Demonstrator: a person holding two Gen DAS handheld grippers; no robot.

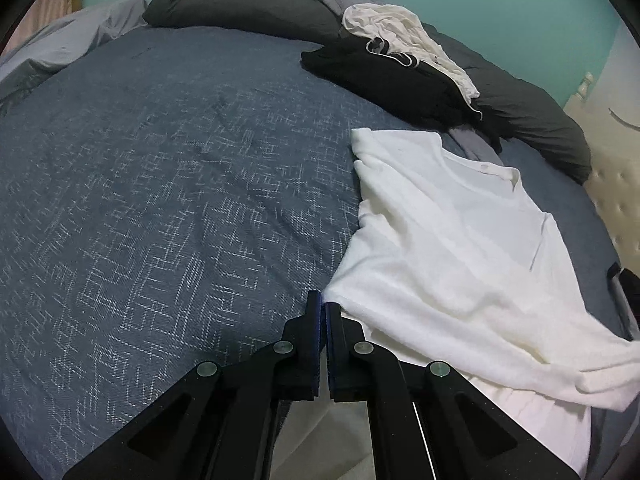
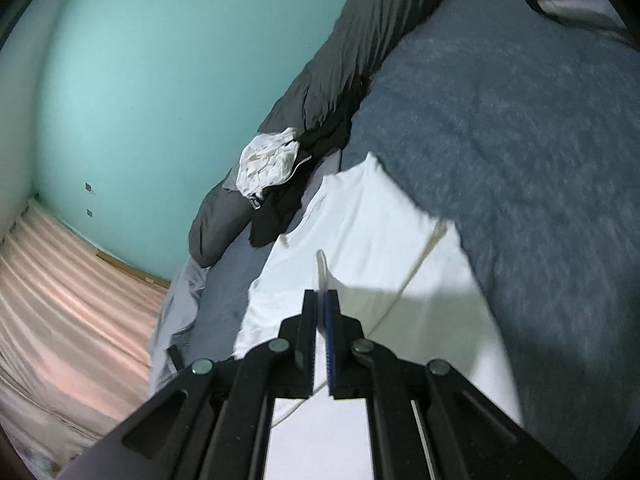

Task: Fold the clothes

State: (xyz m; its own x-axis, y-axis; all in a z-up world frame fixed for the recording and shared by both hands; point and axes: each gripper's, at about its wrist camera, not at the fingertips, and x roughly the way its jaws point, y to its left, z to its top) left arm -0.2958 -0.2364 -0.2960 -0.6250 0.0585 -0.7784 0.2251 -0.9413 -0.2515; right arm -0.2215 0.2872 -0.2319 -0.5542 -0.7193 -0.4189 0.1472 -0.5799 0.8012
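A white T-shirt lies on the right part of the blue patterned bedspread, its collar pointing away from me. My left gripper is shut, with the shirt's near left corner pinched at its tips and white cloth hanging beneath the fingers. In the right wrist view the same T-shirt spreads out ahead. My right gripper is shut on a raised edge of it, and a strip of white cloth sticks up between the fingertips. That side of the shirt is lifted off the bed.
A heap of black clothes with a cream garment on top rests against dark grey pillows by the teal wall. A padded cream headboard stands at the right. A pink curtain hangs beside the bed.
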